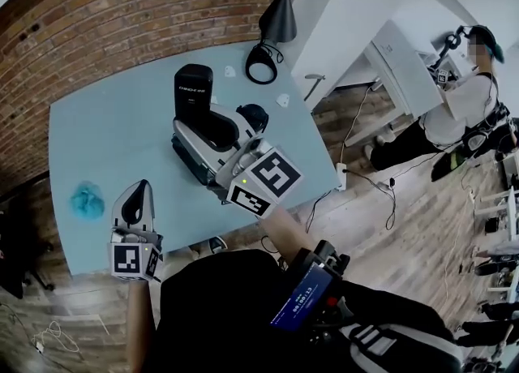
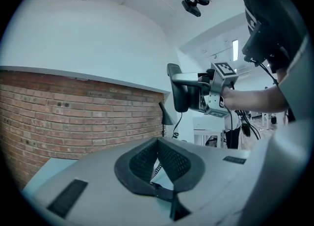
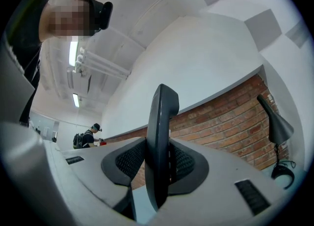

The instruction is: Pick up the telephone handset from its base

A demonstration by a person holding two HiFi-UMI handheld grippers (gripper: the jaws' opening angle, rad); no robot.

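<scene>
The black telephone base stands upright in the middle of the light blue table. My right gripper is shut on the black handset, holding it in the air just in front of and to the right of the base. In the right gripper view the handset stands on end between the pads. The left gripper view shows the handset held aloft. My left gripper hovers over the table's front edge, its fingertips touching with nothing between them.
A blue crumpled thing lies at the table's front left. A black lamp and a coiled cable sit at the far edge, with small white bits nearby. Behind the table is a brick wall. A person stands at a desk far right.
</scene>
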